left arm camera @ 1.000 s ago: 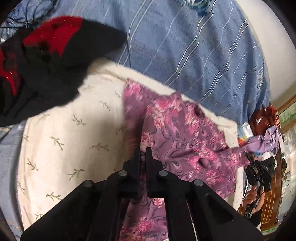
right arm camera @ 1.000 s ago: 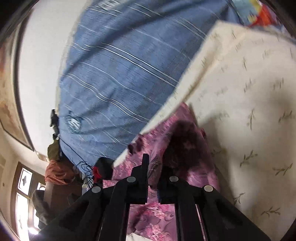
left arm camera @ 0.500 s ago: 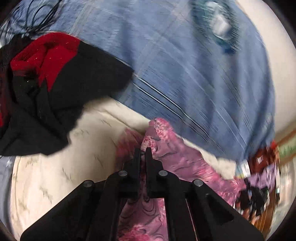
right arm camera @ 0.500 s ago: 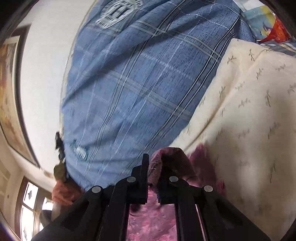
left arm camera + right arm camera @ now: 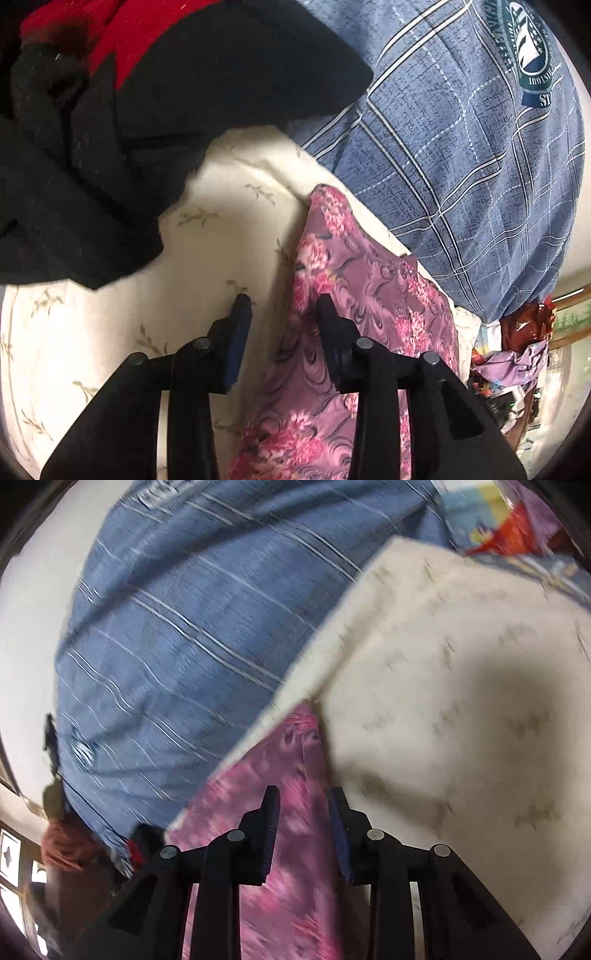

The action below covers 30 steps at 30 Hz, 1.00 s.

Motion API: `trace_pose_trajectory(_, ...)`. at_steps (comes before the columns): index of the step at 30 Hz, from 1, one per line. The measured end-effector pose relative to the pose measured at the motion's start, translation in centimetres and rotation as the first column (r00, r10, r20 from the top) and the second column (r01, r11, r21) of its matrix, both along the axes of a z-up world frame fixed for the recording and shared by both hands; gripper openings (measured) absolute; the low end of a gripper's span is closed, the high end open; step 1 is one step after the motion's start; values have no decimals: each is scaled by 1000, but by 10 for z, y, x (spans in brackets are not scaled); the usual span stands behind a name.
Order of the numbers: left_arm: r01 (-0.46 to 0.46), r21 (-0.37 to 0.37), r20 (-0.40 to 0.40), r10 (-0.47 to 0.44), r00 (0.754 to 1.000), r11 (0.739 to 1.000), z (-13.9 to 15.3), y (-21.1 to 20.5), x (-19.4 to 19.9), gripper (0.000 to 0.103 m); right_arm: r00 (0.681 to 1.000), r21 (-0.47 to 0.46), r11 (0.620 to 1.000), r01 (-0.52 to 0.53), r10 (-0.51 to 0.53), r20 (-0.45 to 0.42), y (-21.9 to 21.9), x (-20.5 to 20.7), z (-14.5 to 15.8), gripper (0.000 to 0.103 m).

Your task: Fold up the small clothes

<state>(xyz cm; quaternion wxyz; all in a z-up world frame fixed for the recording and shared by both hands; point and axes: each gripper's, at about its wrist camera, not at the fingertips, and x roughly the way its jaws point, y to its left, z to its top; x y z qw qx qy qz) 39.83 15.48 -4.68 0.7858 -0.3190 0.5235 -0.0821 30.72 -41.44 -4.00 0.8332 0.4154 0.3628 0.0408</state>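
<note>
A pink-and-purple floral garment (image 5: 369, 295) lies flat as a folded strip on a cream leaf-print sheet (image 5: 207, 258). My left gripper (image 5: 282, 304) is open, just above the garment's left edge, holding nothing. In the right wrist view the same garment (image 5: 291, 760) runs under my right gripper (image 5: 304, 797), which is open and empty over the garment's right edge. That view is motion-blurred.
A black-and-red garment pile (image 5: 129, 110) lies at the upper left, overlapping the cream sheet. A blue plaid bedcover (image 5: 461, 147) borders the sheet beyond the garment; it also shows in the right wrist view (image 5: 192, 627). Colourful clutter (image 5: 517, 350) sits at the far right.
Both grippers were shut on the floral garment, carried its edge over toward the blue cover, and have now opened and let it go. The garment now lies folded.
</note>
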Motion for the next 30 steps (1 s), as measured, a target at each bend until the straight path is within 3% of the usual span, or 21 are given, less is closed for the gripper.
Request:
trace_pose_trajectory(2, -4, -32, -14, 3, 1000, 999, 0, 1, -10, 33, 999, 60, 998, -17, 19, -36, 6, -3, -15, 30)
trace_pose_trajectory(5, 33, -31, 9, -33, 999, 999, 13, 0, -38, 38, 999, 115, 993, -39, 41, -16, 15, -16, -18, 30)
trace_pose_trajectory(8, 62, -5, 32, -62, 998, 998, 23, 6, -71, 51, 996, 57, 995, -86, 86, -1, 23, -39, -10, 32)
trace_pose_trajectory(9, 68, -11, 37, -68, 997, 998, 25, 8, -86, 51, 995, 38, 995, -95, 95, -3, 24, -48, -9, 32)
trace_pose_trajectory(11, 68, -57, 41, -66, 997, 996, 25, 14, -109, 52, 995, 33, 995, -99, 99, -3, 24, -64, -8, 32)
trace_pose_trajectory(16, 59, -196, 41, -52, 998, 979, 12, 5, -169, 65, 999, 90, 995, -46, 45, 15, 16, -118, -10, 37)
trace_pose_trajectory(21, 29, -295, -27, -39, 999, 955, -17, -11, -178, 65, 1000, 171, 985, 7, -7, -3, 19, -149, -27, 50)
trace_pose_trajectory(25, -64, -330, -34, 56, 998, 942, -17, -8, -160, 65, 1000, 260, 965, 18, -20, 5, 34, -138, -42, 50)
trace_pose_trajectory(26, -92, -327, -36, 85, 996, 941, -14, -7, -154, 63, 999, 244, 969, 27, -31, 15, 37, -134, -41, 47)
trace_pose_trajectory(28, -127, -306, -50, 117, 992, 944, -10, -6, -148, 27, 997, 184, 980, 79, -82, 11, 43, -123, -37, 26)
trace_pose_trajectory(29, -128, -297, -47, 119, 992, 946, -6, -8, -146, 12, 997, 188, 980, 68, -70, 8, 43, -119, -37, 5)
trace_pose_trajectory(30, -125, -299, -34, 120, 992, 946, 0, -8, -147, 11, 998, 194, 979, 55, -59, 12, 42, -114, -32, 5)
